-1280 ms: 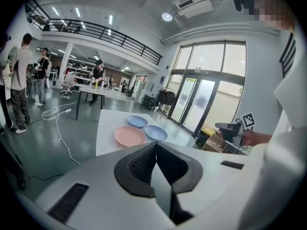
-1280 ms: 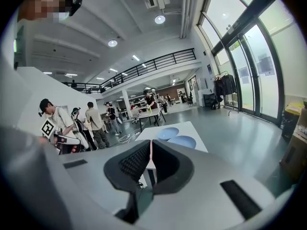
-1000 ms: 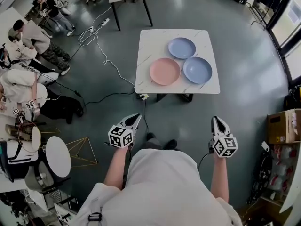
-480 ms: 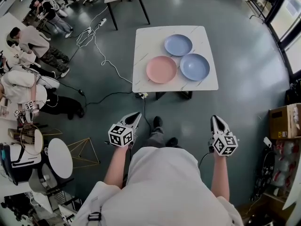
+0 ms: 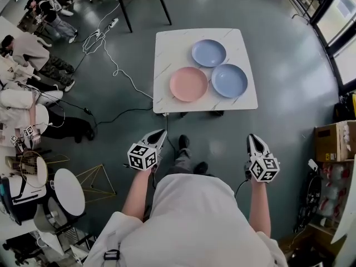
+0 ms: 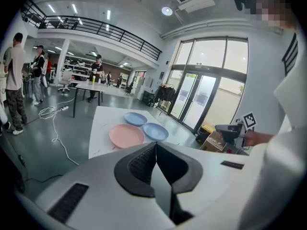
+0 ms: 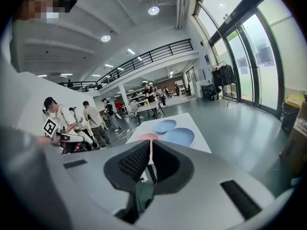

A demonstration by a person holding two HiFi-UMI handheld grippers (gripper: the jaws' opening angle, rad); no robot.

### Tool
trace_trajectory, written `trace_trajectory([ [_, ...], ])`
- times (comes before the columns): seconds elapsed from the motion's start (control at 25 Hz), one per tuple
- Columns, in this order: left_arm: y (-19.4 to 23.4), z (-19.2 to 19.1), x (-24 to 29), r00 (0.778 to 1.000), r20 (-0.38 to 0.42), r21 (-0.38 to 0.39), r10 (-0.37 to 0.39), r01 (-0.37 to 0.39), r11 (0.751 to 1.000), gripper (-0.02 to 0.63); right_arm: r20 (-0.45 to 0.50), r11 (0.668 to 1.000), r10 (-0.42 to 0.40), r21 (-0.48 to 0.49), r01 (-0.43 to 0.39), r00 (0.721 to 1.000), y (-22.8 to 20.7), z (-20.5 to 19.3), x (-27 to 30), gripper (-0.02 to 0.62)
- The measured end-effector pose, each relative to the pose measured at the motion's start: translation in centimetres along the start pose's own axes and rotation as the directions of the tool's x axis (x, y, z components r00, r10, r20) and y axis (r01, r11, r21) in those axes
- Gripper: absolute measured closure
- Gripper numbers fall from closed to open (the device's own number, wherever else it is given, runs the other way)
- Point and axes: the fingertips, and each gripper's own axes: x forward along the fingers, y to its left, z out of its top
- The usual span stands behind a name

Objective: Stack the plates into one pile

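1. Head view: the white worktop [image 5: 167,43] sits at upper centre. On it lie a pink plate [image 5: 188,84] at lower left, one blue plate [image 5: 208,53] above it and a second blue plate [image 5: 229,80] to the right. They are close together and none is stacked. The left gripper [image 5: 160,135] and right gripper [image 5: 253,138] hang low in frame over the floor [image 5: 300,93], well apart from the worktop.
2. Left gripper view: its jaws are clenched together with nothing between them, and the plates lie beyond at centre.
3. Right gripper view: its jaws are pressed together too, and empty, with the plates just above them on the worktop.
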Motion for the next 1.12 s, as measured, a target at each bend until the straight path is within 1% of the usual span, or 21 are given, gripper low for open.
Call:
trace_trajectory([
  [0.16, 2.3, 0.6, 1.2, 1.0, -0.016, -0.015, -0.013, 0.013, 1.0, 0.592, -0.01, 1.0, -0.017, 0.011, 0.017, 1.0, 0.6, 0.4, 2.6, 0.565],
  [0.36, 4.5, 2.7, 3.3, 0.999, -0.026, -0.018, -0.025, 0.025, 1.0, 0.592, -0.025, 0.999, -0.031, 0.017, 0.031, 0.999, 0.5, 1.6, 5.3, 0.564],
  [0.64, 7.2, 4.8, 7.1, 0.996, -0.05, -0.017, -0.068, 0.067, 0.998, 0.592, -0.039, 0.997, -0.07, 0.017, 0.07, 0.997, 0.3, 2.9, 8.4, 0.564],
  [0.92, 9.6, 7.7, 10.5, 0.991, -0.069, -0.009, -0.117, 0.117, 0.993, 0.592, -0.039, 0.989, -0.139, 0.037, 0.141, 0.989, -0.3, 4.6, 10.5, 0.565],
  [1.12, 11.5, 9.4, 12.3, 0.985, -0.091, 0.005, -0.148, 0.15, 0.989, 0.592, -0.044, 0.983, -0.174, 0.056, 0.176, 0.984, -0.2, 5.1, 12.4, 0.564],
])
